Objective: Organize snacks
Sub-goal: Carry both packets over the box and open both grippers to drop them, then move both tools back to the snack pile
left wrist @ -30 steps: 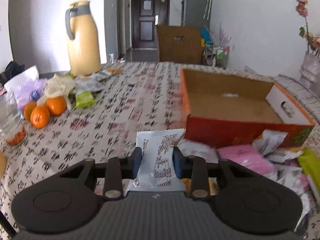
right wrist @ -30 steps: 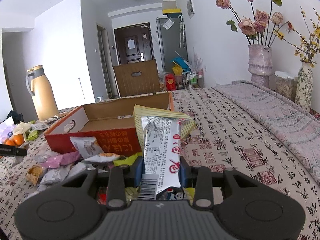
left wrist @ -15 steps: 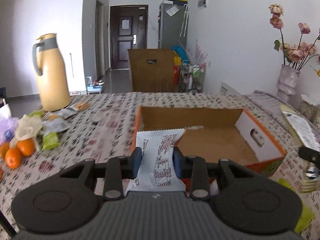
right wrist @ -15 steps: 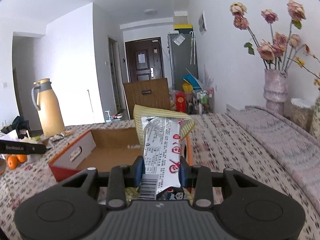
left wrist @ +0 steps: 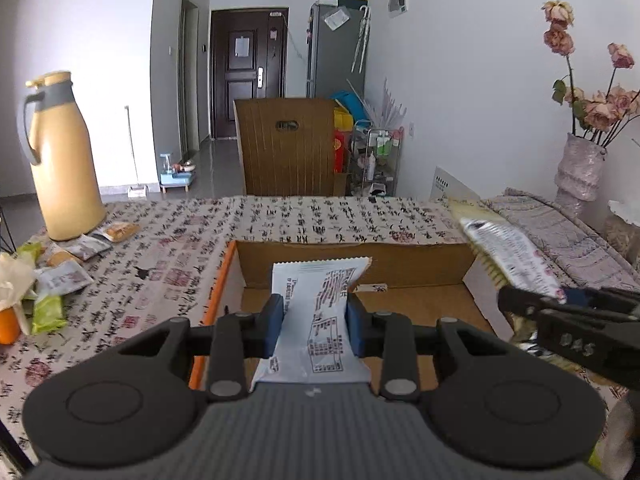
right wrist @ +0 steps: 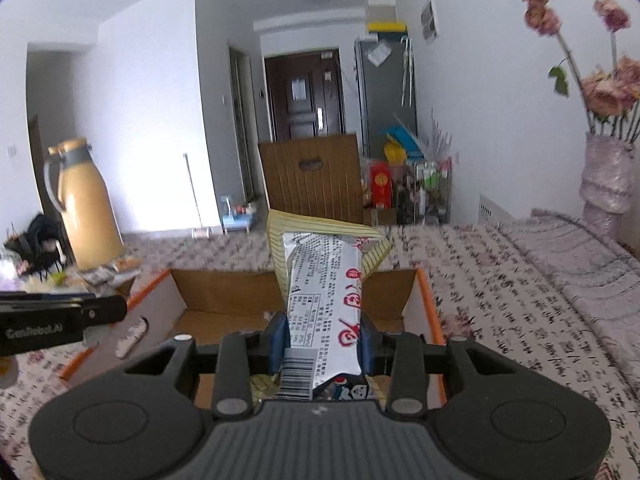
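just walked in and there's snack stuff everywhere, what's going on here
A person is tidying snacks into a cardboard box on the patterned table. The left claw is shut on a white snack packet, held over the box. The right claw grips a silver packet with red print together with a yellow striped one, also over the box. The box looks empty. More packets lie by the yellow thermos.

The box (left wrist: 352, 268) is plain brown cardboard inside with an orange rim. Tablecloth (left wrist: 280, 220) around the box is pale with black calligraphy and reddish stamp marks. Left of the box: a tan jug (left wrist: 60, 160) with a grey handle, plus lime-green packets (left wrist: 48, 312). The silver packet (right wrist: 324, 308) over the box has red characters, with a yellow-striped packet (right wrist: 316, 228) behind it.
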